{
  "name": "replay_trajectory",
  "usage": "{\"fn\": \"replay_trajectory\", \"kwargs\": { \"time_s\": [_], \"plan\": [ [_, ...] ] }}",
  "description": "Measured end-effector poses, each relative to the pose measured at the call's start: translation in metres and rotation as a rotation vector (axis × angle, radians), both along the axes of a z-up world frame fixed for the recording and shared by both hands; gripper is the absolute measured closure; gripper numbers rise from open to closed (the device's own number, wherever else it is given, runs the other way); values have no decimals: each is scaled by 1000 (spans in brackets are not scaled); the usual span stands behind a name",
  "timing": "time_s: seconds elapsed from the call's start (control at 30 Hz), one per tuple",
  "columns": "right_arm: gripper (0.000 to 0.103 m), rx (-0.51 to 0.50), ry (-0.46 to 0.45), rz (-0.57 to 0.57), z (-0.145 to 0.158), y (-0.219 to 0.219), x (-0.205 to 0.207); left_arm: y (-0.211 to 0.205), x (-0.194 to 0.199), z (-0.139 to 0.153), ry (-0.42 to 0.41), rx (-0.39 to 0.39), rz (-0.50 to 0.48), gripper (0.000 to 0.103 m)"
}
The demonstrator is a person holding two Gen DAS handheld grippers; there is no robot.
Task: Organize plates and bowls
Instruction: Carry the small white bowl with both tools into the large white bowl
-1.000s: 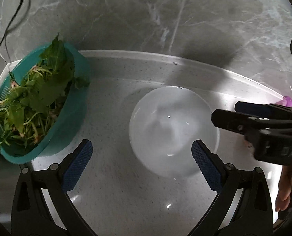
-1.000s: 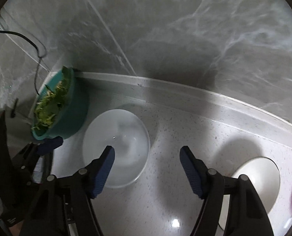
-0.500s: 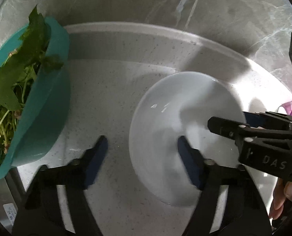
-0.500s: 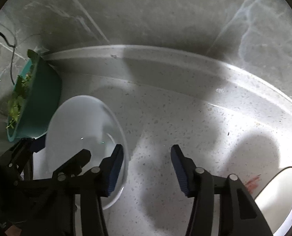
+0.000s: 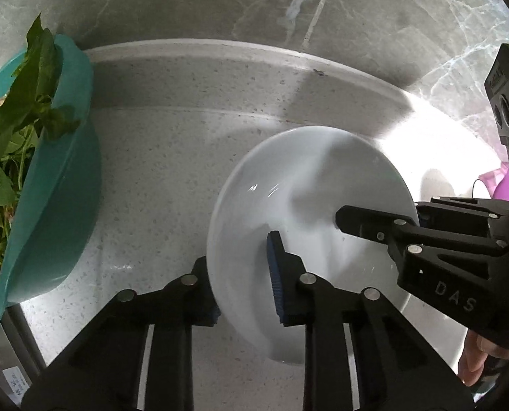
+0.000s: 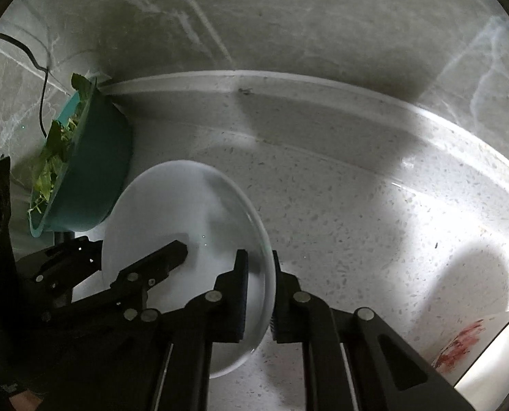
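A white bowl [image 5: 305, 188] sits on the speckled counter. My left gripper [image 5: 242, 284] straddles the bowl's left rim, one finger outside and one blue pad inside. Its jaws are closing, with the pads pressed on the bowl wall. In the right wrist view the same bowl [image 6: 172, 205] lies left of centre, and my right gripper [image 6: 259, 291] is shut on its right rim, one finger on each side. Each view also shows the other gripper at the bowl's opposite side.
A teal bowl of green leaves [image 5: 49, 205] stands close to the left, against the marble wall [image 6: 93, 178]. A white plate with a red mark [image 6: 487, 349] lies at the lower right. A purple item [image 5: 494, 181] sits far right. Fingers [image 5: 473, 359] hold the right gripper.
Both grippers have come down onto the bowl. Their jaws went from wide open to closed over opposite rims. The bowl has grown larger in both views.
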State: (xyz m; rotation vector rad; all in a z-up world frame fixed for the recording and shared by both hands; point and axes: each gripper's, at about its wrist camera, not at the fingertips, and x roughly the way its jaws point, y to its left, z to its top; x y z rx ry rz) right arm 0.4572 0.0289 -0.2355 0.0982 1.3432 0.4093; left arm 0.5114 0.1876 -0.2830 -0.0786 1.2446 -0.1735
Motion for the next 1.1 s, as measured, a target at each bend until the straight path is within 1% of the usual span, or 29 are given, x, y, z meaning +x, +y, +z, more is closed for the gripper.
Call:
{"fn": "replay_trajectory", "kwargs": {
  "time_s": [0.1,0.13,0.17,0.27,0.47,0.57,0.7,0.8,1.0,1.1],
  "plan": [
    [91,-10,-17,-4,6,-2,-1,1,-3,9,-4,-7,3,83],
    [91,-14,-22,-2,11,0,4,0,-3,12,-11,-5,3,83],
    [91,-15,-26,-1,13,0,3,-1,-5,11,-16,-4,2,83],
    [91,-6,-39,-4,21,-4,-3,-1,-14,22,-31,-2,2,83],
    [91,2,-80,16,52,-5,-15,5,-39,54,-68,-4,3,83],
    [91,10,-106,37,71,2,-26,11,-60,73,-91,-1,15,83],
    [91,29,-148,90,96,21,-46,29,-92,102,-132,15,46,83],
    [91,46,-167,133,113,36,-62,46,-115,117,-147,20,73,83],
    [91,70,-176,224,126,73,-101,81,-179,136,-152,28,139,83],
    [91,76,-172,280,129,94,-123,100,-215,137,-148,28,177,83]
  ]
}}
